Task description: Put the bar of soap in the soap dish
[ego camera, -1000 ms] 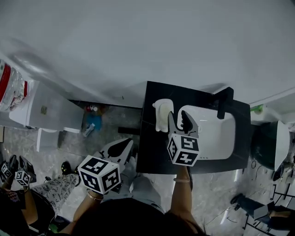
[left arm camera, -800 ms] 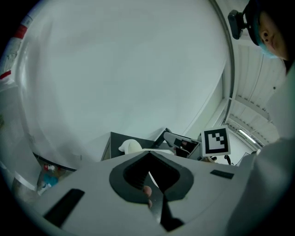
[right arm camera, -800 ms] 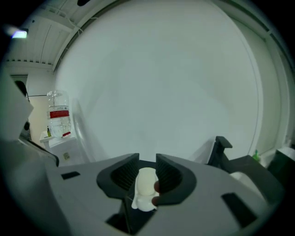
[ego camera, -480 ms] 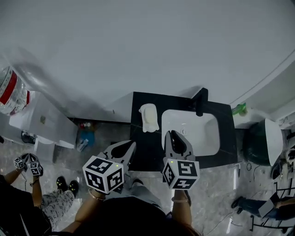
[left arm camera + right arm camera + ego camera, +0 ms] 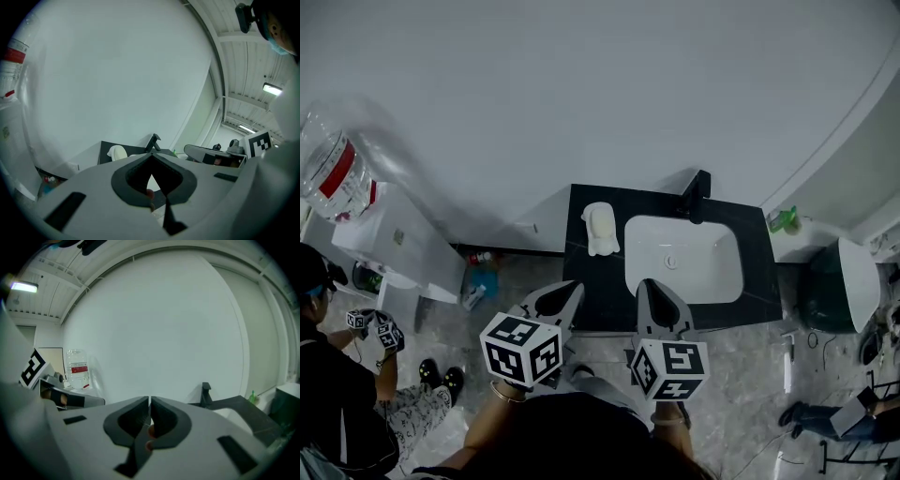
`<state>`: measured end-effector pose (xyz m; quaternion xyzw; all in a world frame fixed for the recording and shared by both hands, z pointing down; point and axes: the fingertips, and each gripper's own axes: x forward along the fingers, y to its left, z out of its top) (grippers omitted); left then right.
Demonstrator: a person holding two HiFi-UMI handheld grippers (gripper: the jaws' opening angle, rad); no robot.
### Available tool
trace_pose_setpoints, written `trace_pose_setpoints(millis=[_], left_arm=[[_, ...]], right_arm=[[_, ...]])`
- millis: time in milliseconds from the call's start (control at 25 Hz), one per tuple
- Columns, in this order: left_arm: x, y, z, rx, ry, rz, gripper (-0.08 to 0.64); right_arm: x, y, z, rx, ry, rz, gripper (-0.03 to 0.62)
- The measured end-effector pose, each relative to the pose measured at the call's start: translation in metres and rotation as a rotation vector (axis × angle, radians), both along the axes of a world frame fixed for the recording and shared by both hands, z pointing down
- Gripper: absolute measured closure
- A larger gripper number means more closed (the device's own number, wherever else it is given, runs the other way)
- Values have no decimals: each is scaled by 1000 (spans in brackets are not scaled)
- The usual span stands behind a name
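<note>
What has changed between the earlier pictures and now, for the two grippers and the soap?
The right gripper drew back off the black counter toward the person, and its jaws, open a second ago, are now shut and empty. The left gripper shifted only slightly, jaws shut. The soap stayed in the soap dish beside the sink; nothing was picked up.

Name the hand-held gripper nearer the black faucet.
Right. The right hand-held gripper, jaws closing on nothing, is in front of the sink, below-left of the faucet in the head view; the left hand-held gripper is farther left, before the soap dish.
</note>
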<state>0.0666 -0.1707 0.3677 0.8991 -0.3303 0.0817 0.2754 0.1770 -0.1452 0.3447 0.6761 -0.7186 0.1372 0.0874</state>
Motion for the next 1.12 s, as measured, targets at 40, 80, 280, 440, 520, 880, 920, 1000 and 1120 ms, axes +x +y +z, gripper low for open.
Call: trace_pose_setpoints(millis=[40, 80, 280, 440, 520, 880, 920, 1000, 1120], left_arm=[[0, 4, 0, 2, -2, -4, 561], [1, 7, -1, 4, -3, -7, 561], [4, 19, -3, 13, -5, -23, 561], [7, 24, -2, 10, -8, -30, 561], [8, 25, -1, 12, -9, -31, 561], [9, 22, -2, 5, -22, -36, 561], [9, 21, -2, 5, -23, -37, 561], [9, 19, -1, 4, -24, -35, 561], [9, 16, 1, 3, -25, -31, 561]], right_arm=[[0, 4, 0, 0, -3, -3, 562], [0, 8, -1, 0, -2, -5, 566], [3, 18, 1, -9, 3, -15, 572], [6, 22, 5, -19, 6, -18, 573], [7, 22, 6, -20, 4, -21, 574], [8, 18, 7, -27, -7, -25, 574], [9, 17, 8, -28, -9, -26, 574], [8, 15, 10, -31, -11, -28, 574], [7, 10, 13, -34, -11, -29, 574]])
